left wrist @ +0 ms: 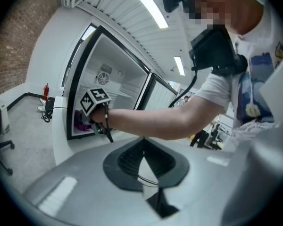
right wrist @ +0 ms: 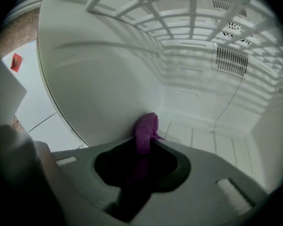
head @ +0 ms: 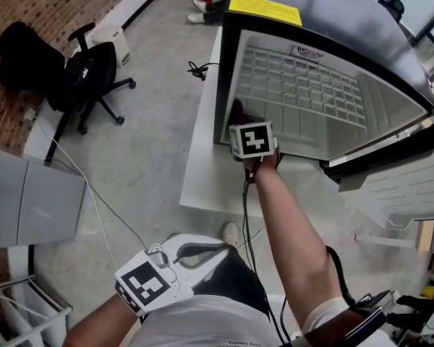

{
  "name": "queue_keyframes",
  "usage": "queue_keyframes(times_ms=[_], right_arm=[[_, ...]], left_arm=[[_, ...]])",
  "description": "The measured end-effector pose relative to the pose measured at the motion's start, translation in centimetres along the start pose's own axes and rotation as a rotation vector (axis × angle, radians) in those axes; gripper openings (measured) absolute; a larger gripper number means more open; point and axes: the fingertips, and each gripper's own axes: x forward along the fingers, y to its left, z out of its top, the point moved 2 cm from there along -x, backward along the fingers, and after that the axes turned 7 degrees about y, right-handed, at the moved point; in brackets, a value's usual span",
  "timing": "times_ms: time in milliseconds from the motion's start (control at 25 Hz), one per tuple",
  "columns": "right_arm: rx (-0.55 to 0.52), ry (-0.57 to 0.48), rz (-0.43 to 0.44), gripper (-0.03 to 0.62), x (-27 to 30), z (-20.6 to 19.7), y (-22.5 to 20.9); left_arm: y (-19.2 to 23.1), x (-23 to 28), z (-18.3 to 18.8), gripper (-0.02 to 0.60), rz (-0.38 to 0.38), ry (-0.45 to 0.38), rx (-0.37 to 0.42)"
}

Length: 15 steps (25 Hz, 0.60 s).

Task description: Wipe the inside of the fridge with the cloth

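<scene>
— What does the right gripper (right wrist: pixel 146 144) have?
— Its fingers are pinching the purple cloth (right wrist: pixel 145 126). The cloth bunches up just past the fingertips, at the foot of the left inner wall of the fridge (right wrist: pixel 99 74).
— What else is around them?
— A white wire shelf (right wrist: pixel 179 13) is well above the fingers, and a vent grille (right wrist: pixel 231 60) sits on the back wall beyond them.
— And the left gripper (left wrist: pixel 142 153)?
— Its fingers are pressed together with nothing between them. It hangs outside the fridge near the person's body, with the open fridge ahead of its fingertips.
</scene>
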Motion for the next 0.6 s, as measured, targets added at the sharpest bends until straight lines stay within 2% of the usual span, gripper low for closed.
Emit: queue_keyframes(times_ms=[120, 240, 480, 600], right_arm=[[-0.015, -0.016, -0.065, 0.074, -1.9, -0.3, -2.2], [-0.002, -0.035, -0.106, 0.074, -4.2, -1.1, -4.9], [0.090, -0.009, -0.233, 0.074, -7.9, -5.0, -13.1], [0.131, 0.022, -0.309, 0.074, -9.2, -7.4, -17.3]], left_arm=[[-0.3, 0.3, 0.1, 0.005, -0.012, 0.005, 0.002], [-0.6, 0.9, 0.0, 0.005, -0.042, 0.011, 0.038], [-1.4, 2.0, 1.2, 0.004, -0.080, 0.013, 0.040], [-1.5, 3.0, 0.9, 0.005, -0.108, 0.018, 0.080]])
